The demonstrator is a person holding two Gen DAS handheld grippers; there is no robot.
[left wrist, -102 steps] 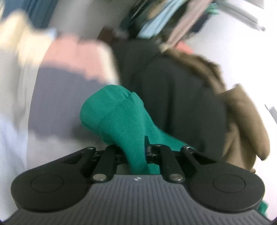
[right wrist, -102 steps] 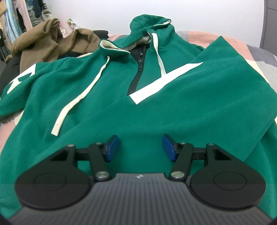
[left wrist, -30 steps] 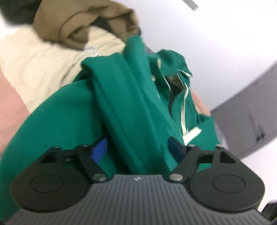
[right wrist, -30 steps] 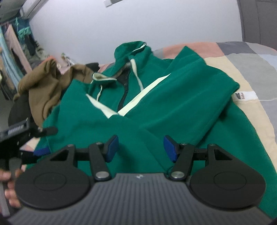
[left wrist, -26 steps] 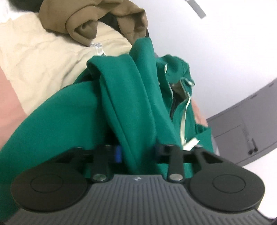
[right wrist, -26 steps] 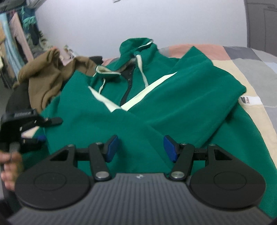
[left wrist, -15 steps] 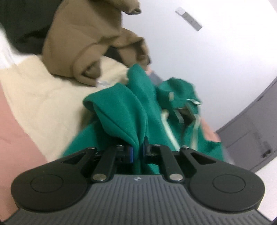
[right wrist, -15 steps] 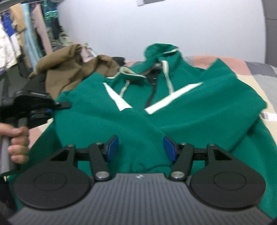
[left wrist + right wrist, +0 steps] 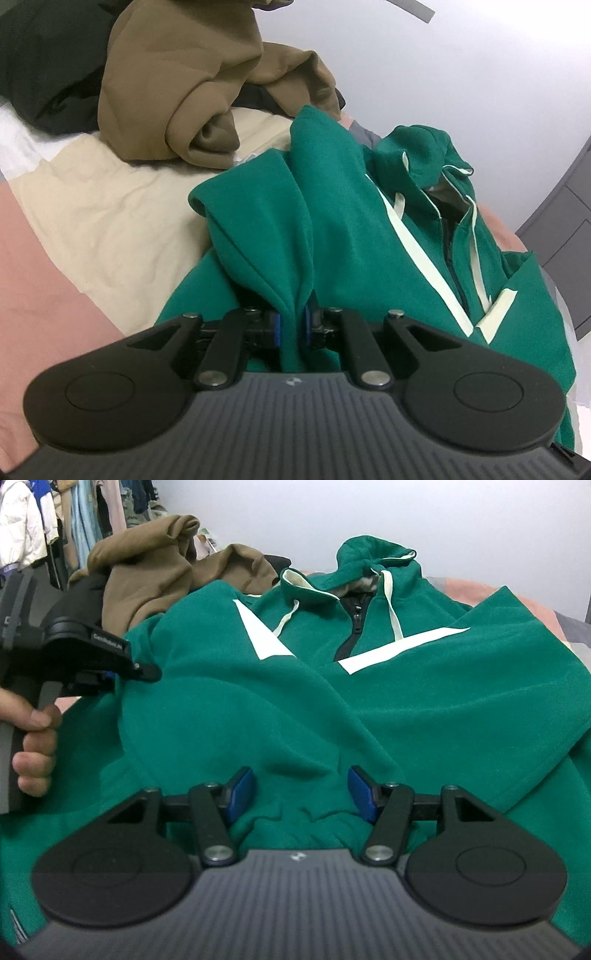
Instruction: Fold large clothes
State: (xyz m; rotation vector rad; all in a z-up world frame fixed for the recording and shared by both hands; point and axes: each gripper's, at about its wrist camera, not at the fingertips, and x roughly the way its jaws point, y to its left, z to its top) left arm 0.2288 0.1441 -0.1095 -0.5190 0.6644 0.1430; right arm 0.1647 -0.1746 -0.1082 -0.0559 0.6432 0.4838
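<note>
While I hold both tools over the bed (image 9: 92, 221), I list: one green hoodie (image 9: 295, 701), front up, both sleeves crossed over its chest, hood toward the far edge. Left gripper (image 9: 291, 325): jaws just eased slightly, pads pinching a raised fold at the hoodie's left side. Right gripper (image 9: 301, 790): spread above the hem, nothing pressed. One brown garment (image 9: 177, 85), far-left corner.

Left tool (image 9: 291, 326) pinched closed, right tool (image 9: 301, 788) agape
</note>
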